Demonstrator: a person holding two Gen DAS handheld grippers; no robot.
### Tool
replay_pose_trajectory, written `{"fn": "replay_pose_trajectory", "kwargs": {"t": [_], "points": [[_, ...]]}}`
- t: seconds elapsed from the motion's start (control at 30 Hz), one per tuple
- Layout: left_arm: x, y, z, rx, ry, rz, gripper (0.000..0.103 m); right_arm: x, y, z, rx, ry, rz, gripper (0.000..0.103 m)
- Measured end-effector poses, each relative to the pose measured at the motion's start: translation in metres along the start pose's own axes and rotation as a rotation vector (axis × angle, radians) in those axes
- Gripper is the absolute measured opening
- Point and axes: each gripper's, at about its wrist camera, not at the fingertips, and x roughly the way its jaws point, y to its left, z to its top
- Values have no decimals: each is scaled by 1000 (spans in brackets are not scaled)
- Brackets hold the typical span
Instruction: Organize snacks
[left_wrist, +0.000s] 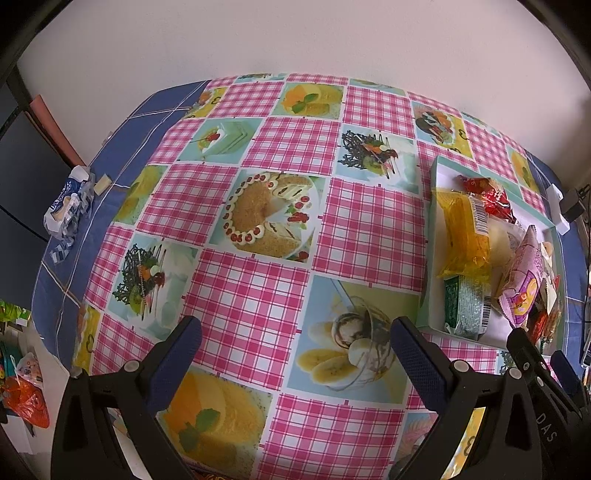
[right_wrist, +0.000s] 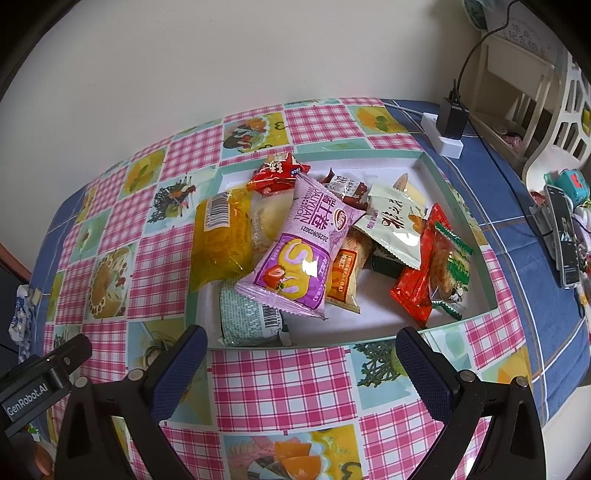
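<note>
Both grippers are hanging released above the checked tablecloth (left_wrist: 258, 288), left gripper (left_wrist: 295, 343) over bare cloth, right gripper (right_wrist: 301, 354) just short of the shallow tray's (right_wrist: 491, 258) near rim. Snacks are lying heaped inside that tray; the purple pack (right_wrist: 295, 251) is sitting on top, its long axis running from near-left to far-right corner.

1. A plain off-white wall (left_wrist: 295, 37) rises directly behind the table
2. A glossy pink-gingham oilcloth with dessert pictures (left_wrist: 258, 288) covers the tabletop, lying over a blue cloth with thin pale lines (right_wrist: 546, 258)
3. A cream openwork shelf unit (right_wrist: 517, 85) stands at the right
4. Even, soft light fills the room
</note>
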Motion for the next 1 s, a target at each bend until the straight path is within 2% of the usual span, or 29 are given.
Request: {"fn": "replay_pose_trajectory", "kwargs": {"t": [1.0], "points": [[2, 3, 0, -1, 6, -2, 101, 1, -1, -1, 10, 7, -2, 103]]}}
